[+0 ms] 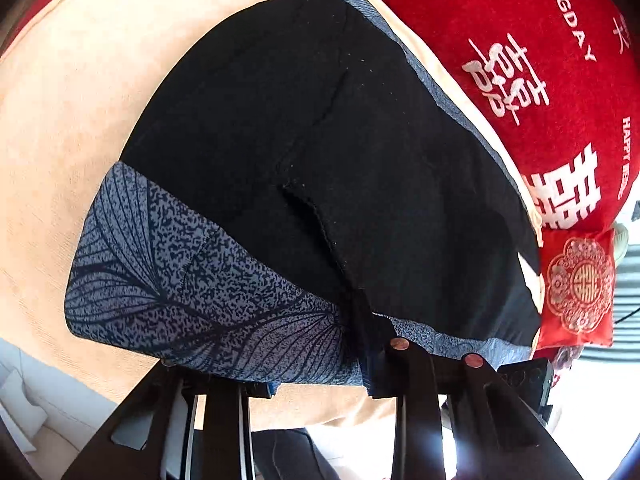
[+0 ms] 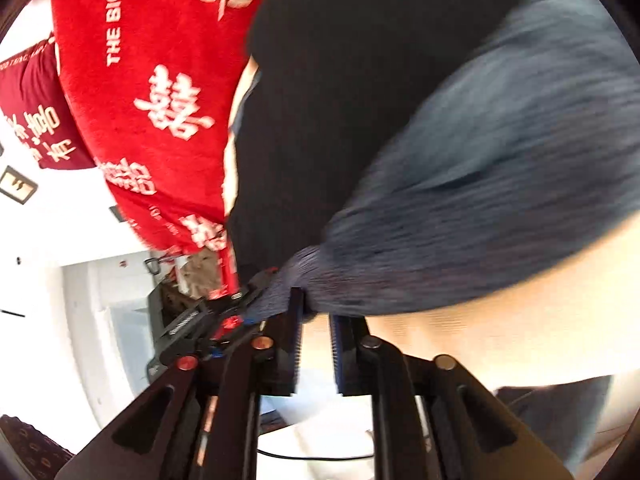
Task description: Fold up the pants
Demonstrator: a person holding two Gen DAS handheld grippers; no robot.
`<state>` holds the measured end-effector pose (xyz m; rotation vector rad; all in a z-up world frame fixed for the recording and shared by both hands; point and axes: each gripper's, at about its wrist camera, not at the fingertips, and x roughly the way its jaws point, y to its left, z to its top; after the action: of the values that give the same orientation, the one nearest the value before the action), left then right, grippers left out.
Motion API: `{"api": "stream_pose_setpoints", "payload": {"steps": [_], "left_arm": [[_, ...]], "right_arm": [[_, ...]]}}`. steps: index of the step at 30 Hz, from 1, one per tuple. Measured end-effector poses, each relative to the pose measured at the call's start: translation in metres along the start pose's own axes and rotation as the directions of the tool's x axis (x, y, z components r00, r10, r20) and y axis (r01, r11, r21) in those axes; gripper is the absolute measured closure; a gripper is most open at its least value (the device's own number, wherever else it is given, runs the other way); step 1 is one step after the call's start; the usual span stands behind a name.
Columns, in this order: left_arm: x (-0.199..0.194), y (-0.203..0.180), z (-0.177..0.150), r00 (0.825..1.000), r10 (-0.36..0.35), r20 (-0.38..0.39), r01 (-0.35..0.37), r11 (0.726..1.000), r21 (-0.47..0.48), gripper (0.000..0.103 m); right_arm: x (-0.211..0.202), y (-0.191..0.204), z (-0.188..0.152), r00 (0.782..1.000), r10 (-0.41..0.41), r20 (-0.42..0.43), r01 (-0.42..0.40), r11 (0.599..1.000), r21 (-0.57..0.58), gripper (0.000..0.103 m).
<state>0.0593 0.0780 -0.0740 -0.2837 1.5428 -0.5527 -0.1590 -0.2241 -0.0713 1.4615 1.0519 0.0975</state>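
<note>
The pants [image 1: 312, 168] are black with a blue-grey leaf-print band and lie spread on a beige surface [image 1: 68, 92]. In the left wrist view my left gripper [image 1: 320, 376] is at the near edge of the printed band [image 1: 180, 284], and the cloth covers its fingertips, so the jaws appear shut on it. In the right wrist view my right gripper [image 2: 316, 320] is slightly parted at the bunched corner of the printed band [image 2: 480, 200], which drapes over the left finger [image 2: 294, 312]. That view is motion-blurred.
A red blanket with white characters [image 1: 540, 60] lies beside the pants and also shows in the right wrist view [image 2: 152, 100]. A small red pouch [image 1: 576, 288] sits at the pants' right edge. The left gripper's body [image 2: 208, 320] shows beside my right fingers.
</note>
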Motion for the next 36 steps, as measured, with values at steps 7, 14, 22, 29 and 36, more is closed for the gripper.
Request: {"api": "stream_pose_setpoints", "payload": {"steps": [7, 14, 22, 29, 36], "left_arm": [[0.006, -0.005, 0.005, 0.999, 0.029, -0.034, -0.026, 0.996, 0.08, 0.072], [-0.01, -0.015, 0.01, 0.998, 0.029, -0.054, -0.02, 0.985, 0.17, 0.077], [-0.063, -0.061, 0.043, 0.996, -0.054, 0.068, 0.044, 0.988, 0.145, 0.077], [-0.061, -0.11, 0.127, 0.982, -0.041, 0.187, 0.011, 0.988, 0.156, 0.077], [0.015, -0.117, 0.221, 0.959, 0.159, 0.236, -0.191, 0.974, 0.12, 0.072]], "right_arm": [[-0.053, -0.053, 0.002, 0.962, 0.147, 0.23, -0.188, 0.968, 0.168, 0.07], [-0.077, -0.02, 0.0, 0.962, 0.024, 0.272, -0.079, 0.978, 0.192, 0.097], [-0.098, 0.098, 0.064, 0.983, -0.067, 0.169, 0.08, 0.994, -0.072, 0.097], [-0.072, 0.153, 0.19, 0.993, -0.111, 0.05, 0.118, 0.977, -0.177, 0.093], [0.01, 0.127, 0.317, 0.973, -0.217, -0.078, 0.203, 0.966, -0.16, 0.093]]}}
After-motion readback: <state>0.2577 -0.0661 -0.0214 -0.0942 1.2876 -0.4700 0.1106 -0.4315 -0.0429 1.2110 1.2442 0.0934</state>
